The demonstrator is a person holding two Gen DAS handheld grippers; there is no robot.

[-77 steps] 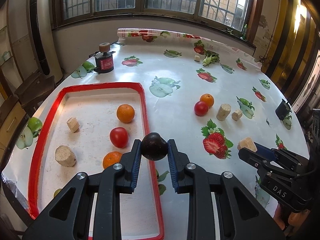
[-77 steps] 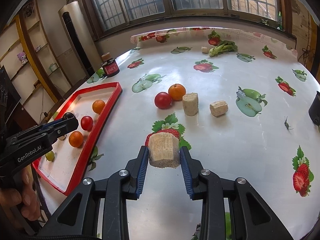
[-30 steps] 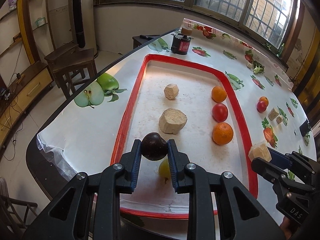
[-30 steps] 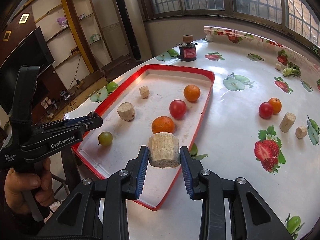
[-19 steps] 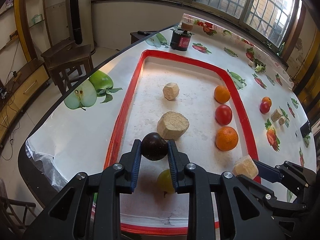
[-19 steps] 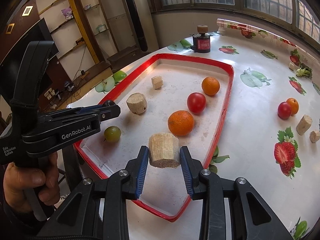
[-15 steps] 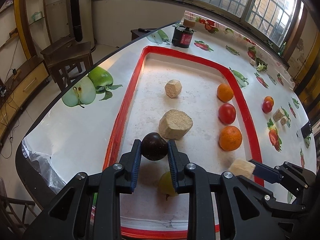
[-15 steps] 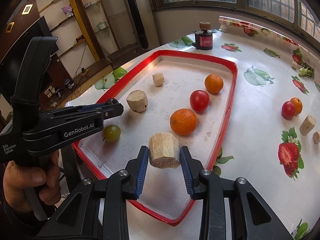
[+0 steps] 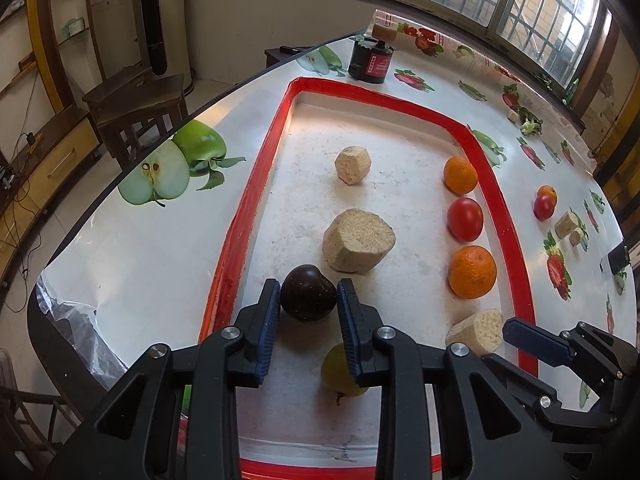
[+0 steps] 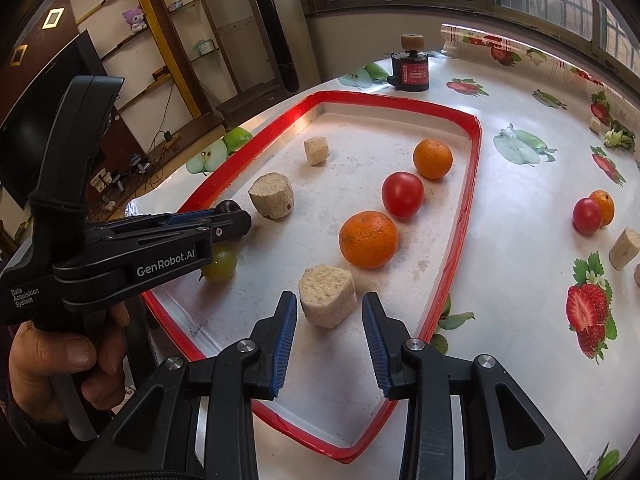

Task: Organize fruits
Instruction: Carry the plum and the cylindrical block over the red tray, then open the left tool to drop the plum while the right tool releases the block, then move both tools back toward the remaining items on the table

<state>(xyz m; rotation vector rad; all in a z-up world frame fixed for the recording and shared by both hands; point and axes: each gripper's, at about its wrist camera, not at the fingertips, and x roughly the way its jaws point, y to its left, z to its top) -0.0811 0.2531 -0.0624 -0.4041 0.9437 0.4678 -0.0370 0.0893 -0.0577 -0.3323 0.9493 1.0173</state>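
A dark plum [image 9: 308, 294] rests on the floor of the red-rimmed tray [image 9: 244, 216] near its left rim, between the blue pads of my left gripper [image 9: 308, 286]. The jaws are opening and the pads stand just off the plum's sides. In the right wrist view a beige cut block [image 10: 327, 296] sits on the tray [image 10: 464, 208] floor between the pads of my right gripper [image 10: 330, 298]. Those jaws are opening too, with a clear gap on each side. The left gripper [image 10: 236, 220], held in a hand, hides most of the plum there.
The tray also holds two oranges [image 10: 369, 239], a tomato [image 10: 402, 195], a green fruit [image 10: 219, 264] and two more beige blocks [image 9: 359, 245]. On the tablecloth to the right lie a tomato [image 10: 587, 216], an orange and blocks. A black-and-red bottle [image 9: 370, 64] stands beyond the tray.
Both pairs of jaws have widened. The beige block has dropped from the right pads onto the tray floor, and the plum now sits on the tray instead of being clamped.
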